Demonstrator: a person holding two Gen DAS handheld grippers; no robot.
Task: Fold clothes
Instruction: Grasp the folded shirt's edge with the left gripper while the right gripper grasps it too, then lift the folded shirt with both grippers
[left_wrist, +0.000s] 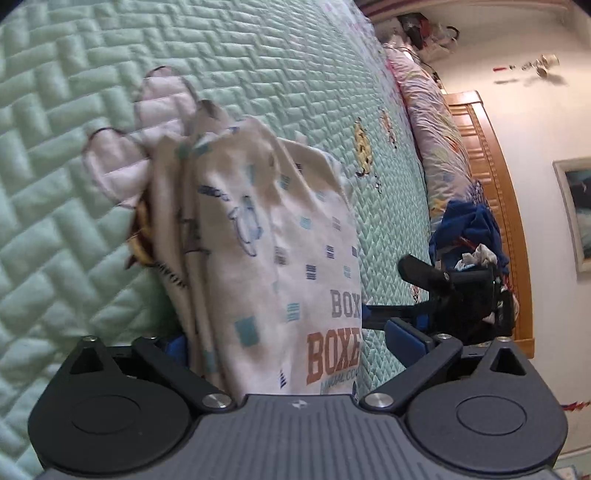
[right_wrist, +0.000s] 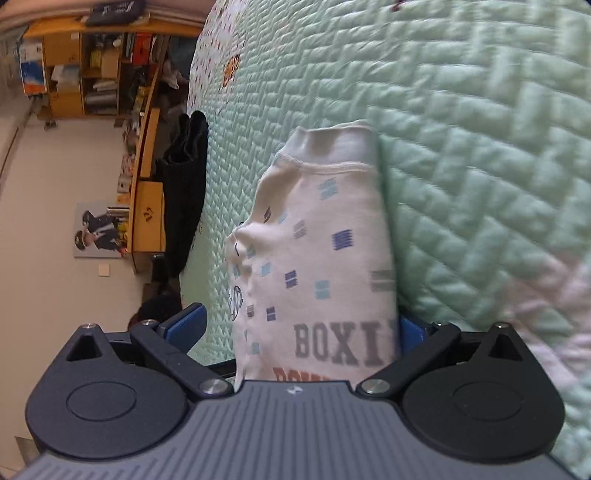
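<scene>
Both tongs, left tongs (left_wrist: 291, 332) and right tongs (right_wrist: 299, 325), gape wide around the white printed garment (left_wrist: 280, 236) on the quilt (left_wrist: 74, 184).

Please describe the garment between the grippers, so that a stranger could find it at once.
On the mint-green quilted bedspread lies a folded white shirt, between the fingers of both grippers. Unlike the blue clothes pile and the black garment nearby, it carries small blue squares and "BOX" lettering.
</scene>
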